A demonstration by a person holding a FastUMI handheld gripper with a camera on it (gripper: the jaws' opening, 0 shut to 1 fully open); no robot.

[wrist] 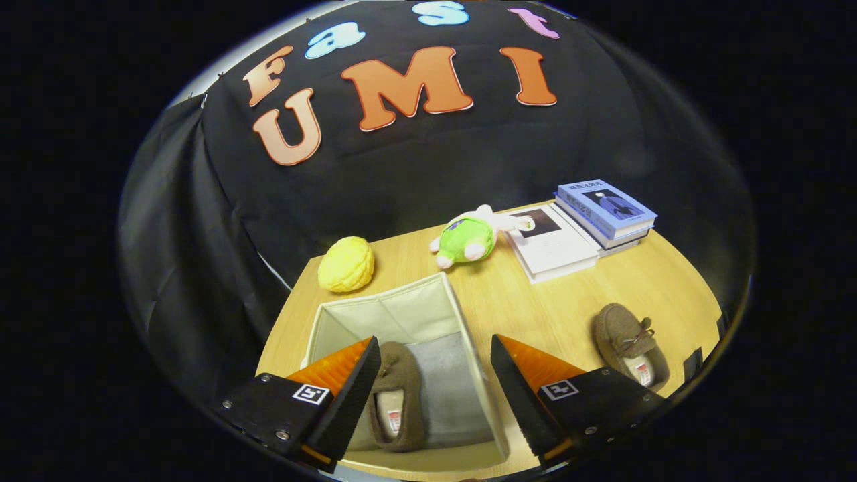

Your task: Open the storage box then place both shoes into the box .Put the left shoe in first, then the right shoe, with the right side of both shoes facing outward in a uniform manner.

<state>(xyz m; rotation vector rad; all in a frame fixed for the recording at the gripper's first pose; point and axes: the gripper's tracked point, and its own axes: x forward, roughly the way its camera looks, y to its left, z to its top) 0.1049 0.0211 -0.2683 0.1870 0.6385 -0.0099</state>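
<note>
One wooden table [569, 301], wide and pale, set against the black cloth wall [428, 167] of the booth. On its near left part, an open cloth storage box [395, 311], cream walls and grey floor, lid off or folded away, cannot tell which. Inside the box, on its left side, one brown slipper [400, 395], lying flat with the opening up, toe toward the far wall of the box, heel near. Right half of the box floor bare.

At the far right of the table, a stack of books [606, 211], blue one on top, and touching it on the left a flat white book [552, 248]. Near right, well apart from the box, a second brown slipper [629, 345] with a small lace bow, lying flat on the wood, toe far, heel near. Far middle, just left of the white book, a green and white plush toy [469, 237] on its side. Far left, just beyond the far left corner of the box, a yellow knobbly ball [346, 264].

Gripper [435, 378] above the near side of the box, fingers spread wide and holding nothing. Left finger [351, 391] over the left wall of the box, just beside the slipper inside. Right finger [519, 395] over the right wall. Slipper in the box lying between the two fingers, closer to the left one, not touched by either.
</note>
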